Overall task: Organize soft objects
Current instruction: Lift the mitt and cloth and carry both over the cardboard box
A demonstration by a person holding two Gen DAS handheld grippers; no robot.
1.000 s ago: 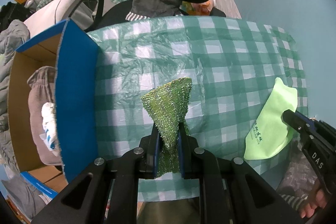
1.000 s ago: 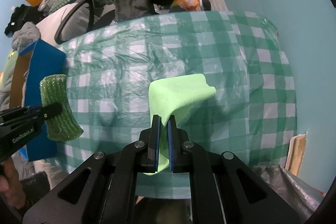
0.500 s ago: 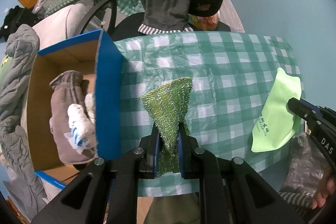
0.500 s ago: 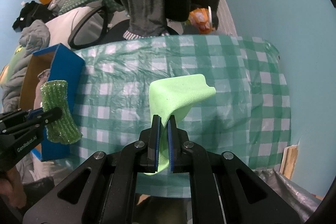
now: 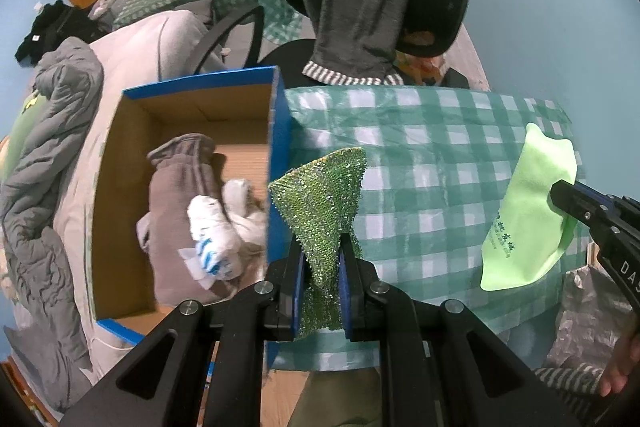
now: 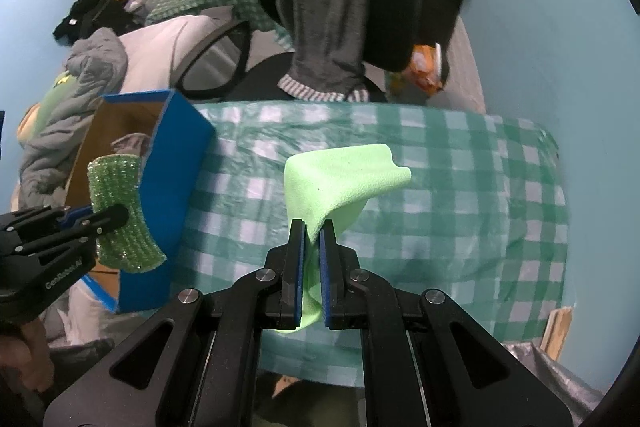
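the blue cardboard box (image 5: 276, 163) at the left edge of the table already holds a few soft things: a grey-brown garment (image 5: 180, 195) bunched along its left side and a white item with blue markings (image 5: 216, 239) lying on it, with some more pale fabric to its right (what exactly that is cannot be told). so part of the sorting looks done, and two pieces are in the air and not yet put away.

the left gripper (image 5: 320, 263) has its jaws pinched on a sparkly green scrubbing cloth (image 5: 320, 195), which stands up from the fingers in a fan, held above the near left part of the table just beside the box's right wall. it looks one short move to the left from being dropped in. the right gripper (image 6: 312, 239) has its jaws pressed on a lime-green microfibre cloth (image 6: 340, 179), lifted above the middle of the green checked tablecloth (image 6: 460, 187); its far edge curls over. judging by this, that cloth has farther to travel to the box.

no other loose soft item shows on the tablecloth, so these two may be the last.

writing: the lime cloth carries small dark green print in the left view, too small to read. the right gripper's body (image 5: 616, 247) shows "das", cut off by the frame. the left gripper's body (image 6: 44, 259) reads "genrobot.ai".
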